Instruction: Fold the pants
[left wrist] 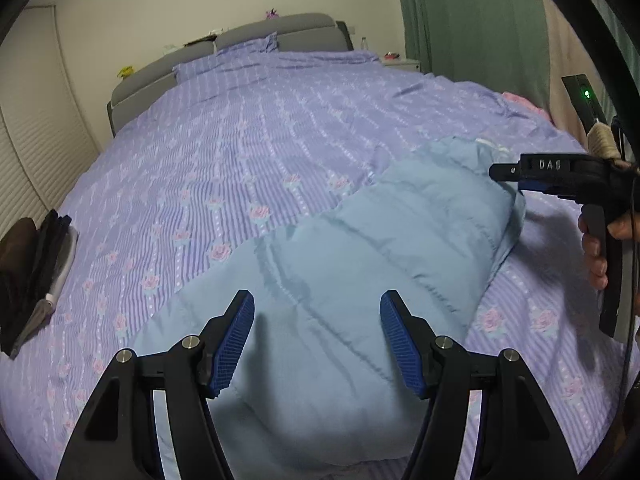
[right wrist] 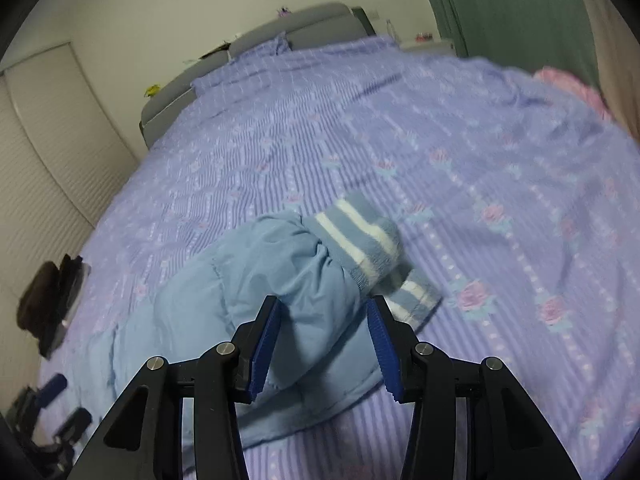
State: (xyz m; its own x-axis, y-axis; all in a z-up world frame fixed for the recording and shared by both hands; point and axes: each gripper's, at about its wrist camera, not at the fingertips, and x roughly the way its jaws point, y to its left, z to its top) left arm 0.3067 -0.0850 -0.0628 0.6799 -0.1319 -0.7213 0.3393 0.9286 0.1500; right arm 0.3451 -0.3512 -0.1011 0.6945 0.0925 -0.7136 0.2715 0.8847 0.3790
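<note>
Puffy quilted light-blue pants (left wrist: 352,280) on striped floral purple bedspread (left wrist: 240,152), ribbed white-striped cuffs (right wrist: 360,240) at far end. Left gripper (left wrist: 317,338) wide open, empty; right gripper (right wrist: 322,344) open, straddling padded fabric (ungripped). "DAS" embossed on right gripper's body.

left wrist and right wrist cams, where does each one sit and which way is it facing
Left wrist: rides the left gripper, looking along its open fingers over the light blue padded pants toward the grey headboard; the right gripper and the hand holding it show at right.
Right wrist: rides the right gripper, open above the pants' striped cuffs, facing the same headboard; the left gripper shows blurred at lower left.
Shared: pants, purple floral duvet, dark folded clothes, green curtain.
</note>
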